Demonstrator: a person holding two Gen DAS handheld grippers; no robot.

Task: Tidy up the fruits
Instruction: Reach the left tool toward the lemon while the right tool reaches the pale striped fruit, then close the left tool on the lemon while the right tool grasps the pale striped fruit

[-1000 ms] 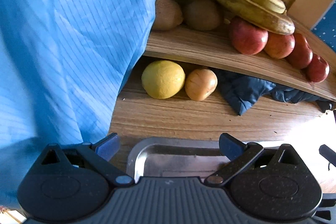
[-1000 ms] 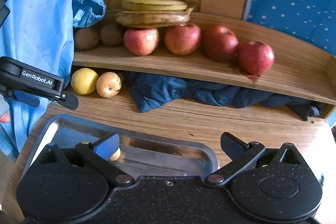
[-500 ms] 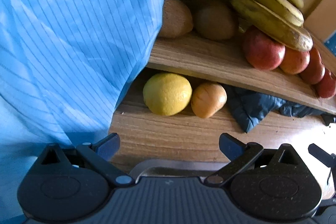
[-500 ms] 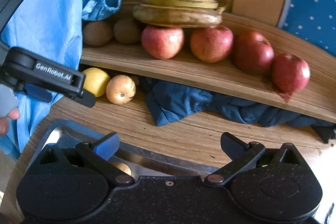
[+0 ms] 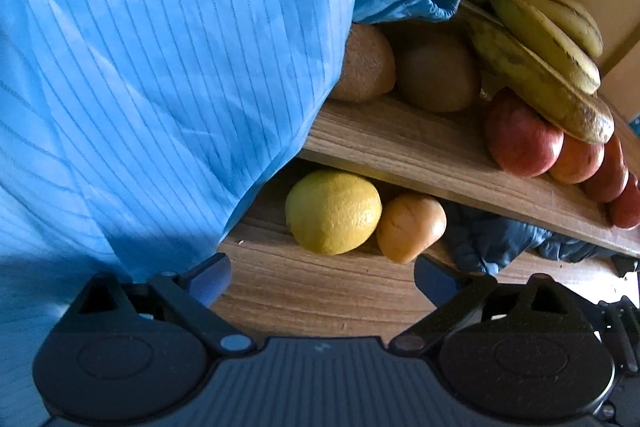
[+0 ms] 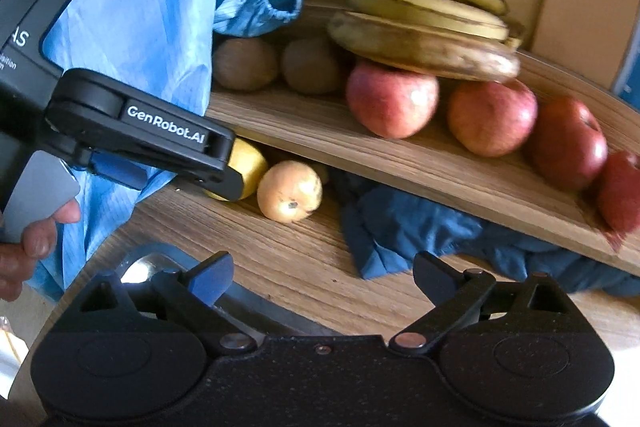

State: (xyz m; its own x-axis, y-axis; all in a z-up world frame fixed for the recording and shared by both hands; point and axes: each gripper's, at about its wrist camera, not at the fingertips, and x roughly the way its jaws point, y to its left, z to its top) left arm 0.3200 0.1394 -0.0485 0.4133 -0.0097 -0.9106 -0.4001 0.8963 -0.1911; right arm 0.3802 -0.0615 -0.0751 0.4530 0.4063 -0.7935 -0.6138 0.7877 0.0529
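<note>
left wrist view is showing the left gripper point(image 5: 322, 277), jaws apart and empty, facing a firm, round, pebbly-skinned yellow citrus fruit point(image 5: 333, 211) sitting under the wooden shelf point(image 5: 404, 151), likely best pinched across its widest middle.

Wooden shelf point(image 6: 304, 123) carries kiwis point(image 6: 245, 63), apples point(image 6: 392, 99); table point(image 6: 304, 267) carries lemon point(image 5: 333, 211).

- The light blue cloth point(image 5: 152, 75) covers the left part of one kiwi point(image 5: 366, 65) on the shelf point(image 5: 400, 143).
- The left gripper point(image 6: 230, 183) hides part of the lemon point(image 6: 250, 163).
- The metal tray point(image 6: 148, 261) is mostly hidden behind the right gripper point(image 6: 322, 277).
- The rightmost apple point(image 6: 622, 189) is cut off.
</note>
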